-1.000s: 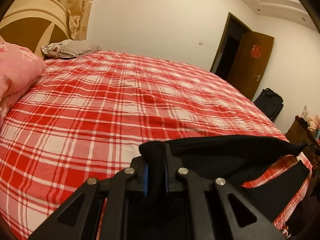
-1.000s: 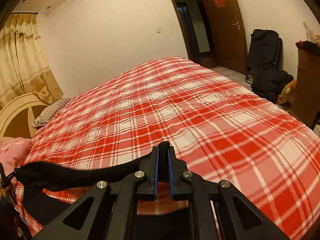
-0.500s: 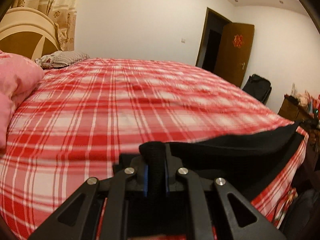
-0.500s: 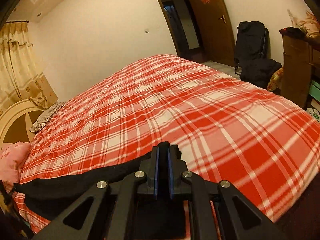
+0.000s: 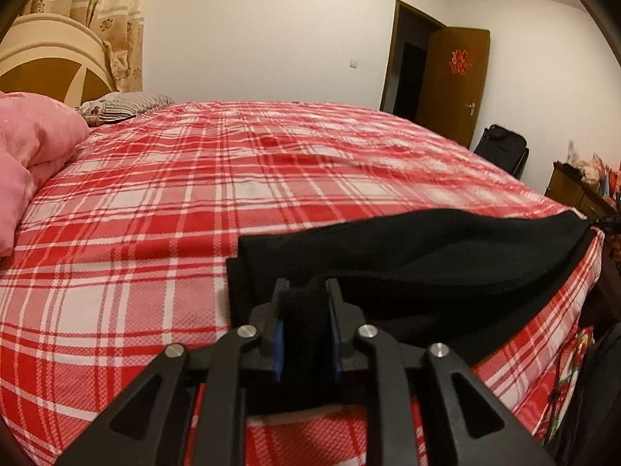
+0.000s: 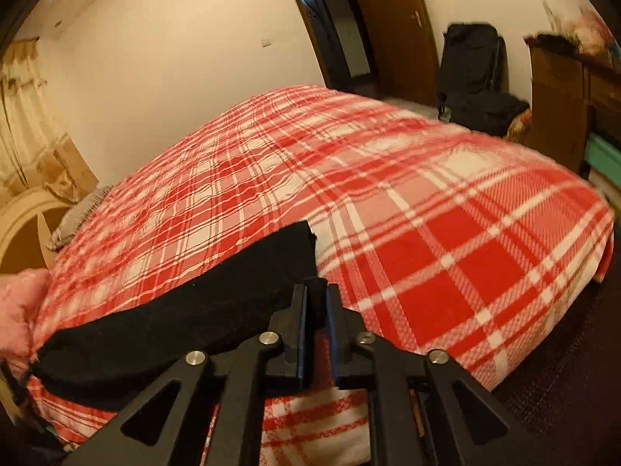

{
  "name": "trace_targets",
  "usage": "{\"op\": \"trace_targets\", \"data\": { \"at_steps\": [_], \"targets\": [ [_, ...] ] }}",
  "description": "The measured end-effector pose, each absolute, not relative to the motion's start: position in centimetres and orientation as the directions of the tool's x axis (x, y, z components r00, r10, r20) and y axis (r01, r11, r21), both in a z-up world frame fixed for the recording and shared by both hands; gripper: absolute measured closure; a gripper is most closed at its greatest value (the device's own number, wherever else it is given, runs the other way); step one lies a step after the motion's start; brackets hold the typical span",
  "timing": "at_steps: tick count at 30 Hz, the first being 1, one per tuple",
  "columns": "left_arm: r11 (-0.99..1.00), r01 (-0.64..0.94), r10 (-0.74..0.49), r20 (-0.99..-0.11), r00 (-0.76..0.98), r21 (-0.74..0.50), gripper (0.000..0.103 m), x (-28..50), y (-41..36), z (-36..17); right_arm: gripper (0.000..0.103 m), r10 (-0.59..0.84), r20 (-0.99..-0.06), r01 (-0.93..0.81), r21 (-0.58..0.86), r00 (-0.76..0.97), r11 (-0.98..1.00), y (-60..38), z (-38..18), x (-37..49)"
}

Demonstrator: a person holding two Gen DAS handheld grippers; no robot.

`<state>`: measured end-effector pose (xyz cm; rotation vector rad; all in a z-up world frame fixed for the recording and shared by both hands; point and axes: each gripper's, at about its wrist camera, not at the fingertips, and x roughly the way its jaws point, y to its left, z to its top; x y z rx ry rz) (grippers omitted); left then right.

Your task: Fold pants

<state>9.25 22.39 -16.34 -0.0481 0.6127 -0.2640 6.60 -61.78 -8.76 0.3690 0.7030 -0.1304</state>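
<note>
The black pants (image 5: pixel 446 256) lie stretched along the near edge of the red plaid bed (image 5: pixel 252 178), seen also in the right wrist view (image 6: pixel 186 310). My left gripper (image 5: pixel 306 303) is shut on a bunched end of the pants at their left end. My right gripper (image 6: pixel 317 299) is shut on the other end of the pants, with a strip of black cloth between its blue pads (image 6: pixel 302 334). Both grippers sit low at the bed's near edge. A corner of cloth (image 6: pixel 299 240) lies folded forward ahead of the right gripper.
A pink quilt (image 5: pixel 35 155) lies at the left by the headboard (image 5: pixel 50 73), with a striped pillow (image 5: pixel 124 103) behind it. A brown door (image 5: pixel 454 81), a black bag (image 6: pixel 473 77) and a wooden dresser (image 6: pixel 562 105) stand at the right.
Both grippers have come down and forward to the bed's near edge with the pants. The cloth now rests on the plaid cover instead of hanging stretched between them.
</note>
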Motion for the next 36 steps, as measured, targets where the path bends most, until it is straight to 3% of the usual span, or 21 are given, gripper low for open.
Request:
{"op": "trace_targets", "data": {
  "at_steps": [2, 5, 7, 14, 18, 23, 31, 36],
  "targets": [
    [0.972, 0.214, -0.23, -0.568, 0.79, -0.096, 0.067, 8.8, 22.4, -16.5, 0.049, -0.035, -0.657, 0.276, 0.267, 0.753, 0.923, -61.8, -8.0, 5.8],
    [0.975, 0.206, -0.215, -0.577, 0.788, -0.082, 0.054, 8.1, 22.9, -16.6, 0.047, -0.044, -0.637, 0.242, 0.227, 0.77, 0.943, -60.1, -6.2, 4.5],
    [0.981, 0.181, -0.185, -0.579, 0.794, -0.065, 0.041, 7.5, 23.5, -16.6, 0.048, -0.038, -0.623, 0.189, 0.178, 0.781, 0.966, -57.6, -4.7, 3.8],
    [0.991, 0.12, -0.128, -0.596, 0.793, -0.054, 0.041, 6.0, 26.0, -16.3, 0.048, 0.04, -0.625, -0.083, -0.04, 0.779, 0.996, -45.1, -3.4, 4.0],
    [0.992, 0.056, -0.113, -0.573, 0.811, -0.116, 0.042, 5.1, 27.2, -15.5, 0.048, 0.119, -0.658, -0.255, -0.113, 0.743, 0.96, -37.3, -5.9, 4.4],
    [0.986, 0.112, -0.161, -0.57, 0.806, -0.121, 0.042, 4.6, 25.1, -15.2, 0.048, 0.201, -0.721, -0.418, -0.134, 0.663, 0.899, -29.7, -10.3, 5.2],
    [0.966, 0.133, -0.242, -0.601, 0.762, -0.22, 0.044, 8.5, 23.8, -14.1, 0.048, 0.206, -0.736, -0.505, -0.208, 0.644, 0.838, -24.1, -12.3, 5.5],
    [0.965, 0.08, -0.234, -0.675, 0.7, -0.252, 0.044, 12.2, 24.1, -15.2, 0.048, 0.225, -0.725, -0.503, -0.19, 0.651, 0.843, -23.7, -11.6, 5.6]
  ]
}}
